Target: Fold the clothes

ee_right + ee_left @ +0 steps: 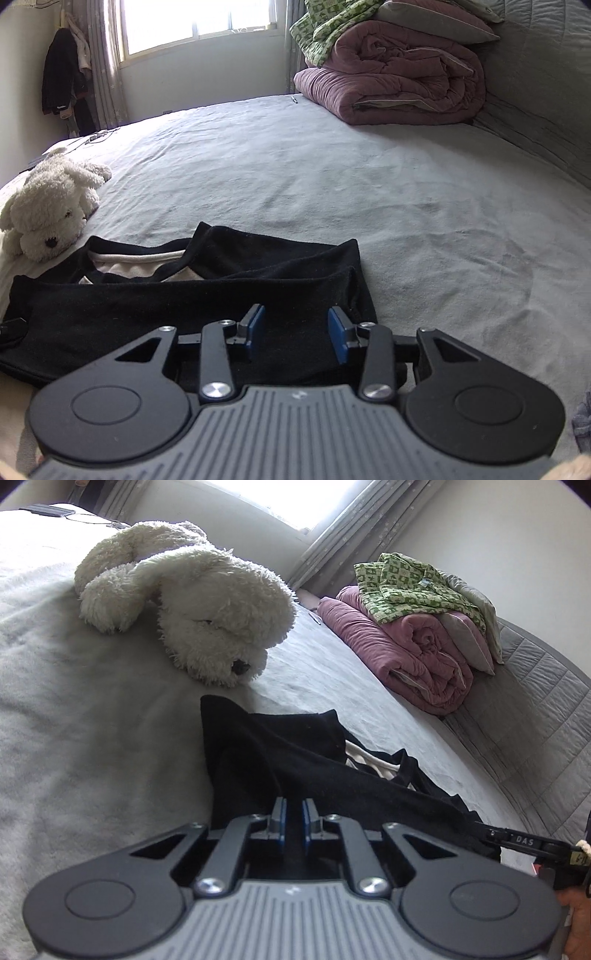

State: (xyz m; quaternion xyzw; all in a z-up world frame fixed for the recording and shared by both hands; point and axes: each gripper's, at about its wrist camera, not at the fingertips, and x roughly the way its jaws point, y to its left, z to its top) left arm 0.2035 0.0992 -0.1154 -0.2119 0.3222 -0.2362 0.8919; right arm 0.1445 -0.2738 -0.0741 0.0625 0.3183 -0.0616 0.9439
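**Fold at risk: one side pinched, other side let go**

Far left on bed [332, 177]: plush dog [48, 214], just beside garment's far-left edge; could get dragged or block the next fold if cloth swings that way.

Black garment [184, 295] on the near part of the bed, bunched, partly doubled over, pale lining showing near the collar. Not flat, so any crease made now likely lands crooked.

Left gripper [294, 818]: jaws nearly together, black cloth running up between the pads; looks pinched on the garment's left part, fabric tented above the tips. Risk: thin bite, cloth slipping out on a pull; or lifting only the top layer and leaving the rest behind.

Right gripper [296, 334]: jaws apart, over the garment's right end, cloth beneath the pads but not pressed. Risk: with this end free, a pull from the left skews the whole piece or undoes the fold; closing here could grab a wrinkle instead of the edge.

Far right: pink quilt [391, 81] with green shirt [325, 26] on top, well apart, no likely interference.
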